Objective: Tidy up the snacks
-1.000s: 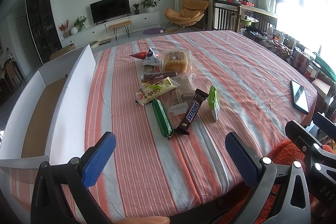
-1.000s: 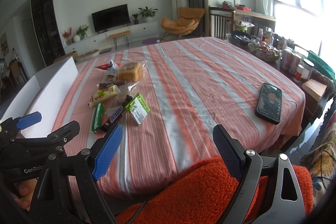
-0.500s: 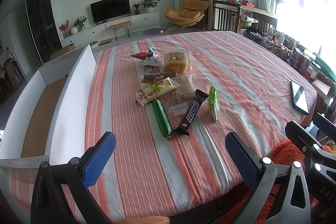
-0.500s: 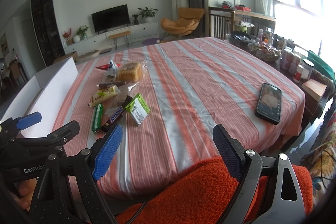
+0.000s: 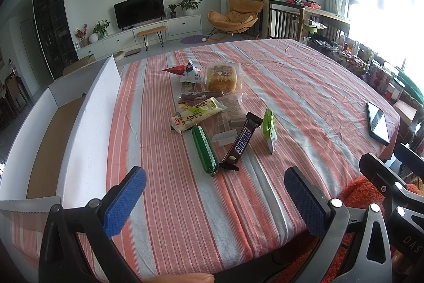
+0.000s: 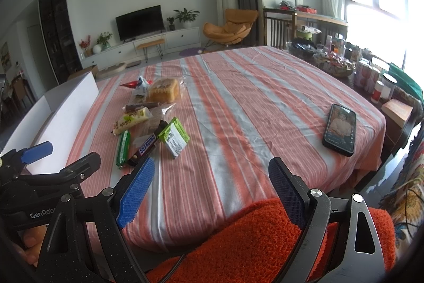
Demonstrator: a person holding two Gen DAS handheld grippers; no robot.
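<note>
Several snacks lie in a cluster on the striped tablecloth: a Snickers bar [image 5: 242,141], a green sausage stick [image 5: 204,149], a light green packet [image 5: 269,129], a yellow-green packet [image 5: 197,114], a wrapped bread [image 5: 221,78] and a small white-blue packet [image 5: 189,74]. The cluster also shows in the right wrist view, with the Snickers bar [image 6: 147,146] and green packet [image 6: 173,137]. A white cardboard box [image 5: 87,123] stands open at the left. My left gripper [image 5: 214,200] is open and empty, near the table's front edge. My right gripper [image 6: 212,192] is open and empty, over an orange cushion.
A black phone [image 6: 339,129] lies at the table's right side. An orange fuzzy cushion [image 6: 251,238] sits below the front edge. Jars and baskets [image 6: 365,70] crowd a side table at the right. The left gripper's body [image 6: 39,177] shows at the left.
</note>
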